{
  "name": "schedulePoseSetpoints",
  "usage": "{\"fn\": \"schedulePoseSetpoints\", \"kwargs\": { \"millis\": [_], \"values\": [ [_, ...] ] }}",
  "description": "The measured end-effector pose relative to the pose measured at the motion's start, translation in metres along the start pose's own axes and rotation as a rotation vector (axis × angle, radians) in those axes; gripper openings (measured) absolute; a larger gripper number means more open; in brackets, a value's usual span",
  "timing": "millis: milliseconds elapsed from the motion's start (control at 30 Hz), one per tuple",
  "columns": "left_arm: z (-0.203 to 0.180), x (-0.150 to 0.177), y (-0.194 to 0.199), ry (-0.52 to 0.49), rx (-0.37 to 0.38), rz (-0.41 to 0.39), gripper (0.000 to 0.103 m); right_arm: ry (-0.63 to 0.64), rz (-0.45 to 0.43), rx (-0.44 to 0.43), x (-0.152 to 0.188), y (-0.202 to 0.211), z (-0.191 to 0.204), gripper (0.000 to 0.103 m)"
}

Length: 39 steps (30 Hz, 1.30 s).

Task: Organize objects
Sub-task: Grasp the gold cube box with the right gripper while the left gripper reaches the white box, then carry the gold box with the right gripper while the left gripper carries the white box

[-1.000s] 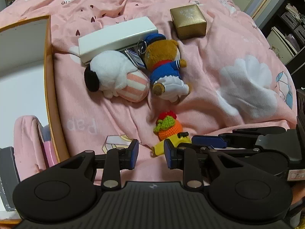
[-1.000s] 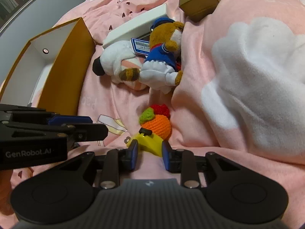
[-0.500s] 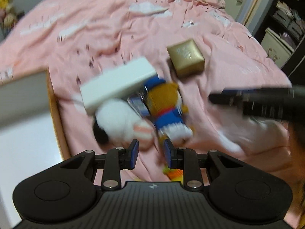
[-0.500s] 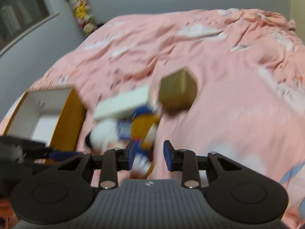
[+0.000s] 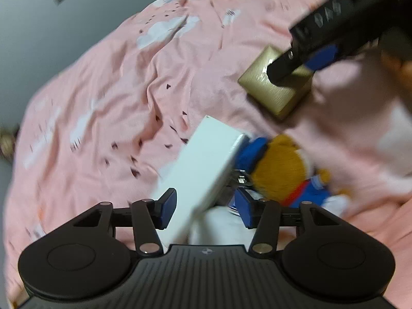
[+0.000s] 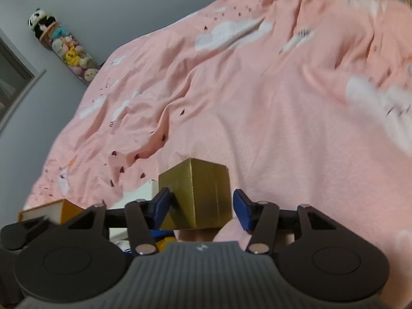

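While both sets of jaws were opening, neither one was clamped on anything. The left gripper had the near end of the long white rectangular box sitting between its blue pads, box angled off toward 1 o'clock on the pink cloud-print bedspread, no pad clearly pressing on it. At about 2 o'clock from that gripper lay the brown plush bear in a blue sailor outfit, right beside the box's far end, with a bit of white plush poking out under the box. Further out at 1 o'clock sat the gold brushed-finish cube box, and the right gripper's black finger hung over its top corner, partly blocking it.

The right gripper camera showed that same gold box from the side, sitting between its pads with a gap on the right. Only this view caught the orange-sided open cardboard box at 9 o'clock and the clear tube of small plush toys against the grey wall at 11 o'clock. The bear only showed as a blurry scrap here.
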<state>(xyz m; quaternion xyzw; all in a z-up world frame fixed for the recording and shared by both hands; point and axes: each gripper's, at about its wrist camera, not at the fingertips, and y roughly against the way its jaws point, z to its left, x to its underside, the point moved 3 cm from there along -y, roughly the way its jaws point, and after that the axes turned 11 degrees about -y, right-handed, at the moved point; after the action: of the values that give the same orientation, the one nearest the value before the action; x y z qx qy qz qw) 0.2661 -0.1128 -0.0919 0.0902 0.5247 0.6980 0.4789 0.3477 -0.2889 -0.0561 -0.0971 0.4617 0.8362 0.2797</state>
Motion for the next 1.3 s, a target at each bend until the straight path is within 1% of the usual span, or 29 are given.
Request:
{"fn": "schedulePoseSetpoints", "kwargs": {
  "millis": [100, 200, 267, 300, 367, 433, 533, 600, 667, 700, 733, 767, 800, 867, 900, 967, 1067, 1167, 1300],
  "values": [
    [-0.007, -0.002, -0.021, -0.114, -0.016, 0.030, 0.061, -0.015, 0.015, -0.017, 0.003, -0.011, -0.004, 0.062],
    [-0.014, -0.002, -0.035, -0.199, -0.029, 0.036, 0.064, -0.027, 0.031, -0.038, 0.003, -0.020, -0.008, 0.062],
    [-0.019, -0.003, -0.043, -0.257, -0.040, 0.033, 0.068, -0.051, 0.046, -0.062, 0.001, -0.026, -0.013, 0.062],
    [-0.021, -0.003, -0.048, -0.279, -0.052, 0.034, 0.068, -0.062, 0.054, -0.073, 0.000, -0.030, -0.016, 0.062],
    [-0.024, -0.004, -0.057, -0.313, -0.087, 0.043, 0.074, -0.078, 0.064, -0.086, -0.001, -0.035, -0.020, 0.062],
    [-0.026, -0.006, -0.063, -0.329, -0.105, 0.039, 0.075, -0.083, 0.072, -0.098, -0.001, -0.037, -0.022, 0.061],
    [-0.028, -0.009, -0.070, -0.331, -0.112, 0.047, 0.075, -0.084, 0.074, -0.112, 0.000, -0.038, -0.023, 0.060],
    [-0.029, -0.009, -0.072, -0.335, -0.118, 0.045, 0.073, -0.073, 0.065, -0.117, 0.002, -0.036, -0.022, 0.060],
    [-0.030, -0.008, -0.070, -0.334, -0.143, 0.039, 0.064, -0.057, 0.052, -0.118, 0.003, -0.033, -0.021, 0.060],
    [-0.031, -0.007, -0.069, -0.337, -0.149, 0.035, 0.063, -0.043, 0.045, -0.118, 0.005, -0.031, -0.019, 0.060],
    [-0.031, -0.006, -0.066, -0.335, -0.153, 0.030, 0.060, -0.031, 0.040, -0.118, 0.006, -0.028, -0.017, 0.060],
    [-0.030, -0.005, -0.063, -0.329, -0.156, 0.023, 0.055, -0.020, 0.033, -0.119, 0.008, -0.026, -0.016, 0.059],
    [-0.029, -0.006, -0.061, -0.325, -0.160, 0.017, 0.051, -0.010, 0.028, -0.122, 0.009, -0.022, -0.014, 0.059],
    [-0.026, -0.005, -0.052, -0.306, -0.175, -0.002, 0.038, -0.005, 0.018, -0.132, 0.011, -0.016, -0.013, 0.059],
    [-0.024, -0.005, -0.047, -0.291, -0.187, -0.011, 0.036, -0.007, 0.014, -0.136, 0.012, -0.012, -0.013, 0.059],
    [-0.018, -0.005, -0.039, -0.250, -0.190, -0.028, 0.033, -0.010, 0.005, -0.146, 0.013, -0.006, -0.012, 0.058],
    [-0.003, -0.003, -0.024, -0.132, -0.172, -0.060, 0.032, -0.007, -0.010, -0.161, 0.016, 0.004, -0.009, 0.058],
    [0.012, -0.003, -0.005, -0.047, -0.152, -0.093, 0.032, 0.002, -0.020, -0.166, 0.019, 0.012, -0.005, 0.058],
    [0.033, -0.003, 0.038, 0.034, -0.103, -0.148, 0.032, 0.035, -0.028, -0.179, 0.024, 0.024, 0.010, 0.058]
  ]
}}
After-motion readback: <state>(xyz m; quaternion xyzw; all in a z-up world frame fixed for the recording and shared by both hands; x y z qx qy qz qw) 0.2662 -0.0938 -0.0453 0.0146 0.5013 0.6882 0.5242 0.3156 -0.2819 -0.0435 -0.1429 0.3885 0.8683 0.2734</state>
